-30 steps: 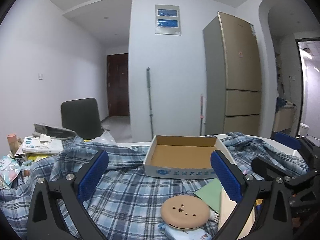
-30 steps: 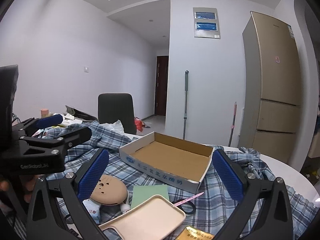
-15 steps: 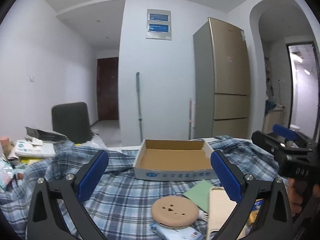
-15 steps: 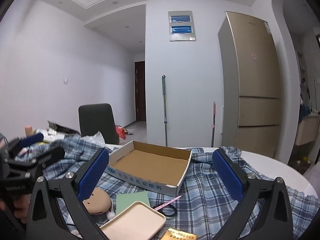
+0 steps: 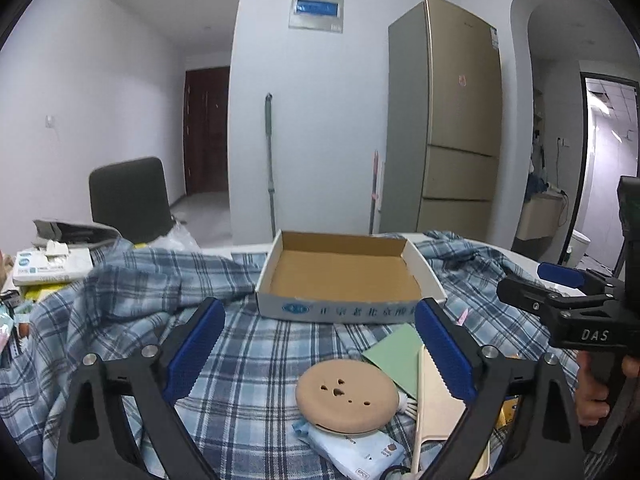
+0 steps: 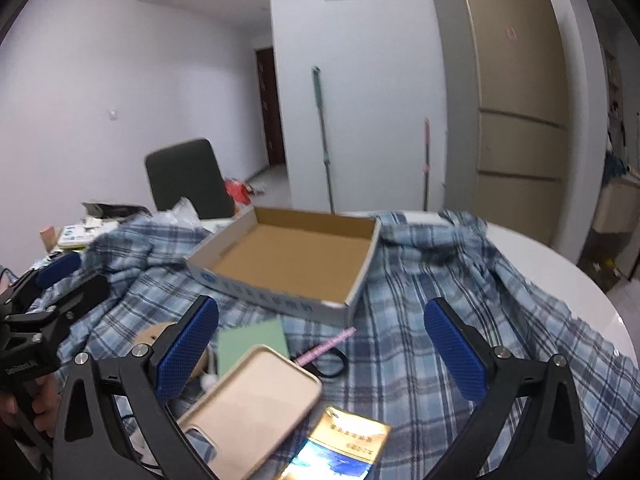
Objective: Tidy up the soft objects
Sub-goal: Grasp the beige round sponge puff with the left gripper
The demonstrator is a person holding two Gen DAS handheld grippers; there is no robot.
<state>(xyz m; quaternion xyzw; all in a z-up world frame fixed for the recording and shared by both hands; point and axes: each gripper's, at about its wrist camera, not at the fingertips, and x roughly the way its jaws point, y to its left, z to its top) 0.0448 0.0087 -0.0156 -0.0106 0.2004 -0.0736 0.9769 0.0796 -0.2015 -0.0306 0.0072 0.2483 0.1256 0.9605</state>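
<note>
Plaid shirt (image 5: 256,360), limp and light, awaits a pinch at a fold; left tongs (image 5: 320,350) closing on nothing, right tongs (image 6: 322,344) gape wide.

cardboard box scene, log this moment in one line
stage: pre-grasp | left tool: closing, nothing between pads | right tool: open, empty | open brown cardboard box: empty, on blue plaid shirt

shirt (image 5: 248,352): blue and white plaid
box (image 5: 340,276): white outside, brown inside
round pad (image 5: 347,396): tan
phone case (image 6: 256,396): beige
paper (image 6: 252,340): light green
fingers (image 5: 196,348): dark blue pads, black frame
fridge (image 5: 460,120): gold
</note>
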